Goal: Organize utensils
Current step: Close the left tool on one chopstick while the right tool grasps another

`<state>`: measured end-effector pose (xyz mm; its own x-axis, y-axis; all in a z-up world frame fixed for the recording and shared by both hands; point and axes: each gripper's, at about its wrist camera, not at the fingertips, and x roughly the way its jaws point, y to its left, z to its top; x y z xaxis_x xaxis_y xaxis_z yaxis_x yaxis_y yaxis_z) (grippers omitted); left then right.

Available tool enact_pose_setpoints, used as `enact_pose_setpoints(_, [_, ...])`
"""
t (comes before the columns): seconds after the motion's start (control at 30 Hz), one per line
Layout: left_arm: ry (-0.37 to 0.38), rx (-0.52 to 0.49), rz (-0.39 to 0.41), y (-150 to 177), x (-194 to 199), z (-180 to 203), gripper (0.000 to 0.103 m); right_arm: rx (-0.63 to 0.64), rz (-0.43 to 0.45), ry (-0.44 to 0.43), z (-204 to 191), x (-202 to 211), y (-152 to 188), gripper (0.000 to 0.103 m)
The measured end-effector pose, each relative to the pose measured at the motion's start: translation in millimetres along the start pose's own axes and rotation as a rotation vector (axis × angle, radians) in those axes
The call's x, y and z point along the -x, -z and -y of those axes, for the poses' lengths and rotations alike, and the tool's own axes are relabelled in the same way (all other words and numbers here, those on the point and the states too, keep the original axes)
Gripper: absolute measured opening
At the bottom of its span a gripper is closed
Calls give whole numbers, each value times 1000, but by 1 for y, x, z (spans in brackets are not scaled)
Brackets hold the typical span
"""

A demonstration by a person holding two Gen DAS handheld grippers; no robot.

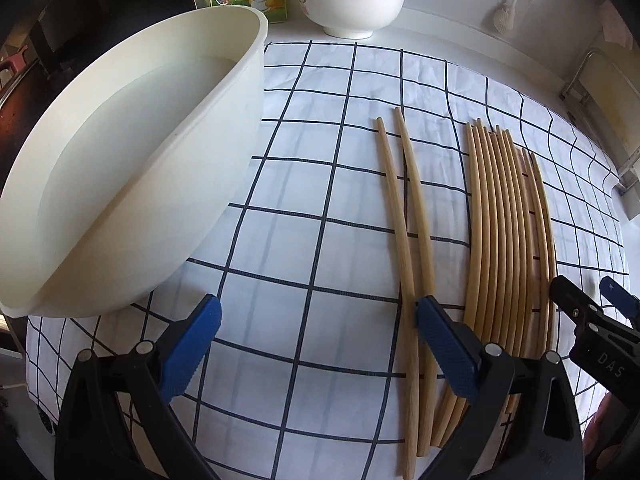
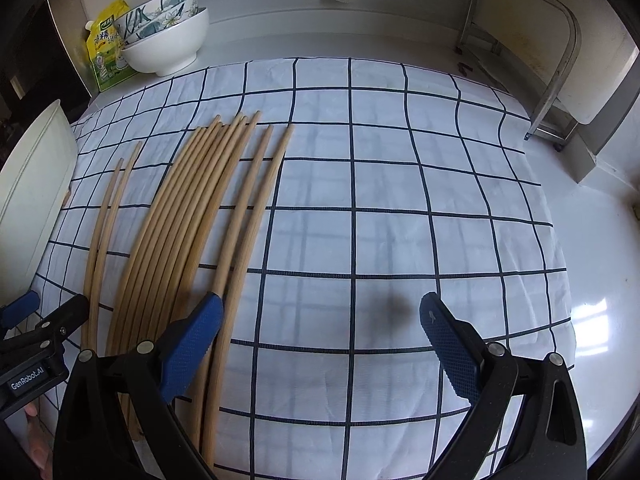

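Ahead of your left gripper (image 1: 318,330), spread wide and empty, two chopsticks (image 1: 404,216) lie apart from the main bundle (image 1: 504,232) to their right. Your right gripper (image 2: 320,324) is equally wide and holds nothing, with the bundle under its left finger. Sorting looks well advanced; those strays probably remain. A checked cloth (image 2: 380,184) covers the white counter; the basin (image 1: 132,168) sits left, bowls (image 1: 352,4) at the back.

The right gripper (image 2: 320,320) hangs wide open over a checked cloth (image 2: 400,184). Chopsticks (image 2: 192,216) lie side by side at its left finger (image 2: 192,344). Stacked bowls (image 2: 164,40) and a yellow packet (image 2: 106,52) stand behind; a rack (image 2: 556,80) is right.
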<state>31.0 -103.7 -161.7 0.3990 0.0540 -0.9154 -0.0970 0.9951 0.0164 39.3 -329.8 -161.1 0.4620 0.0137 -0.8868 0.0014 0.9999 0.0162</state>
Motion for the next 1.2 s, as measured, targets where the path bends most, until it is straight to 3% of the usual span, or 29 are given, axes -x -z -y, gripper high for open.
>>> enact_pose_setpoints(0.4, [-15, 12, -5, -2, -6, -2, 95, 42, 23, 30, -7, -2, 5, 94])
enact_pose_setpoints(0.5, [8, 0, -8, -4, -4, 2, 86, 57, 36, 28, -9, 0, 6, 89])
enact_pose_setpoints(0.7, [30, -29, -6, -10, 0, 11, 60, 105, 55, -20, -21, 5, 6, 54])
enact_pose_setpoints(0.8, [38, -38, 6, -11, 2, 13, 38, 127, 54, -42, -28, 6, 5, 31])
enact_pose_setpoints(0.83, [44, -42, 7, -11, 3, 14, 26, 136, 56, -34, -30, 7, 4, 19])
enact_pose_setpoints(0.87, [49, -47, 6, -12, 4, 15, 14, 143, 57, -30, -32, 7, 4, 14])
enact_pose_setpoints(0.9, [55, -53, 4, -11, 4, 14, 9, 145, 58, -21, -32, 7, 3, 8])
enact_pose_setpoints(1.2, [107, -89, -22, -11, 12, 13, 7, 31, 38, -95, -10, 14, 1, 6])
